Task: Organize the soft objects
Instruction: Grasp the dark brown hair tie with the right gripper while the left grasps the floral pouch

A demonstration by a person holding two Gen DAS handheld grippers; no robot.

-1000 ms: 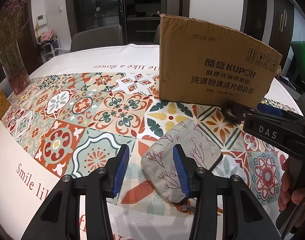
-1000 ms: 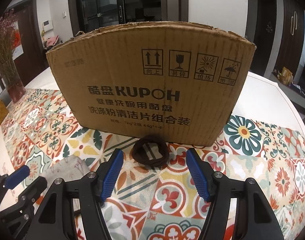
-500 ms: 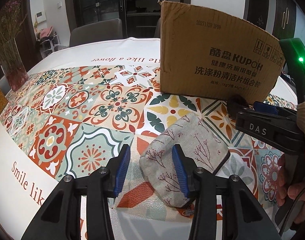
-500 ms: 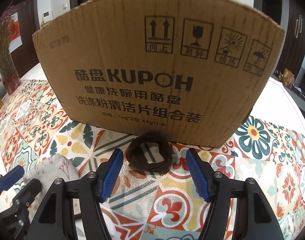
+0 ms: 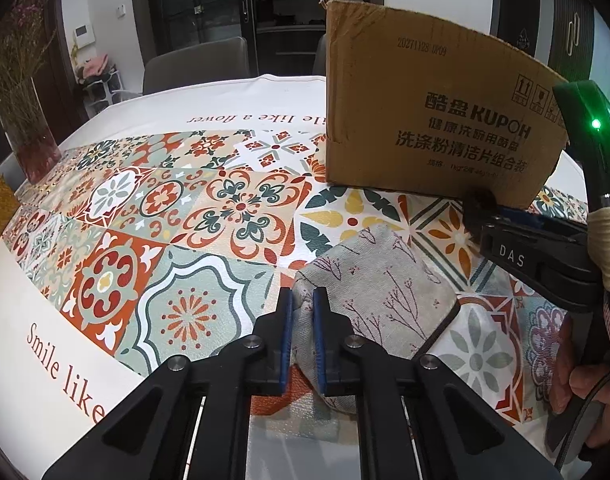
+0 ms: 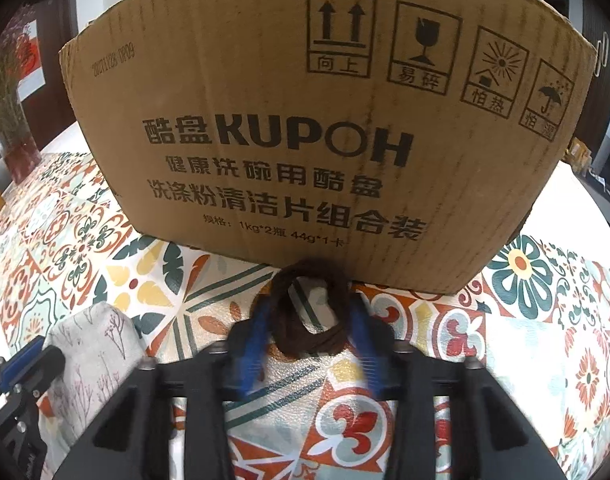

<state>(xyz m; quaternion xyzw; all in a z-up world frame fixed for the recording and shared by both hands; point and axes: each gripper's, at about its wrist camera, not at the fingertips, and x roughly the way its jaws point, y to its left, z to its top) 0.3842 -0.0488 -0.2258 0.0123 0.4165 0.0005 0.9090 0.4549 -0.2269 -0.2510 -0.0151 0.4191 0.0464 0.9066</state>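
Observation:
A grey fabric pouch [image 5: 385, 292] with a red twig print lies on the patterned tablecloth [image 5: 185, 216]. My left gripper [image 5: 303, 320] pinches its near left corner, and its jaws are closing on the cloth. In the right wrist view the pouch [image 6: 93, 340] sits at the lower left. A dark brown hair tie [image 6: 309, 346] lies at the foot of the cardboard box [image 6: 305, 120]. My right gripper [image 6: 311, 308] has the tie between its blurred blue pads, and the closing jaws squeeze the loop narrow. The tie [image 5: 479, 202] also shows in the left wrist view.
The tall cardboard box [image 5: 425, 120] stands upright at the back right of the table. A glass vase with dried flowers [image 5: 29, 140] stands at the far left edge, and a grey chair [image 5: 193, 64] is behind the table. A person's hand [image 5: 585, 380] holds the right gripper.
Both grippers went from open to closed: the left onto the pouch's corner, the right onto the hair tie. The right gripper also moved down and closer to the box.

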